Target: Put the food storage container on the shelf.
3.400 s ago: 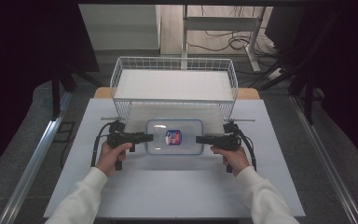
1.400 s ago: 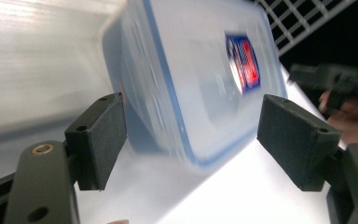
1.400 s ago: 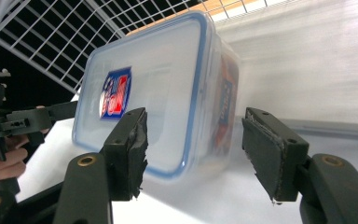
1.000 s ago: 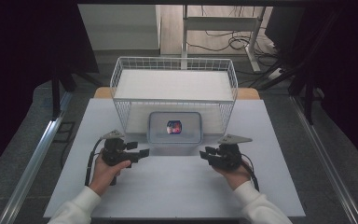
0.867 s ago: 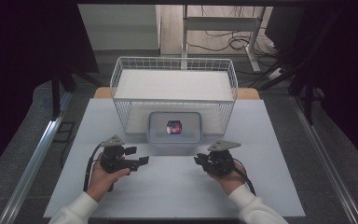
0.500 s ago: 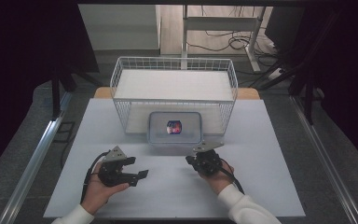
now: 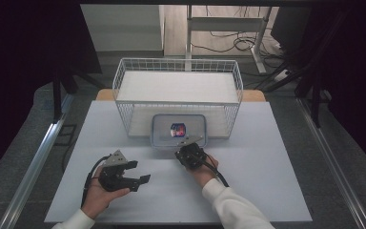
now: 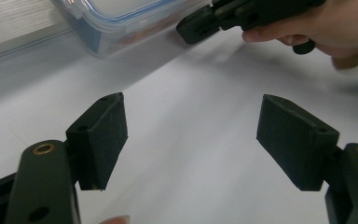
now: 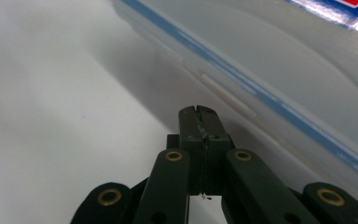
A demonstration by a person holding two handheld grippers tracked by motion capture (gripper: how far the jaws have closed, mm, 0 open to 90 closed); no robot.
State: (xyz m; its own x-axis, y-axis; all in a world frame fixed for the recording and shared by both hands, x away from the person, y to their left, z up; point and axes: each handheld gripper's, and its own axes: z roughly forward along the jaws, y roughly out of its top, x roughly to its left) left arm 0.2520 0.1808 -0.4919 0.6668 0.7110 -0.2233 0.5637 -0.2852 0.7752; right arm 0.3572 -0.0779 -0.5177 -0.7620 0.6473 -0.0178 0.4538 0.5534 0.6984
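Observation:
A clear lidded container (image 7: 190, 125) with a blue rim stands against the front of the white wire basket (image 7: 178, 67), with a small red and blue packet (image 7: 177, 130) inside. My right gripper (image 7: 185, 151) is shut with nothing in it, its tip on the table just short of the container's near edge. In the right gripper view the shut jaws (image 9: 198, 114) point at the container's wall (image 9: 284, 60). My left gripper (image 7: 140, 172) hovers open and empty at the near left. Between its pads (image 8: 100, 135) is bare table, with the container (image 8: 121, 18) and the right gripper (image 8: 200, 25) beyond.
The white table (image 7: 267, 181) has free room to the right and along its near edge. Dark floor and a metal rail (image 7: 38, 157) lie to the left. Cables trail from both grippers toward the person's sleeves.
The container, earlier held between both grippers, now stands farther back at the basket. Both hands drew back toward the near edge. The right gripper shut and slid left to the container's front.

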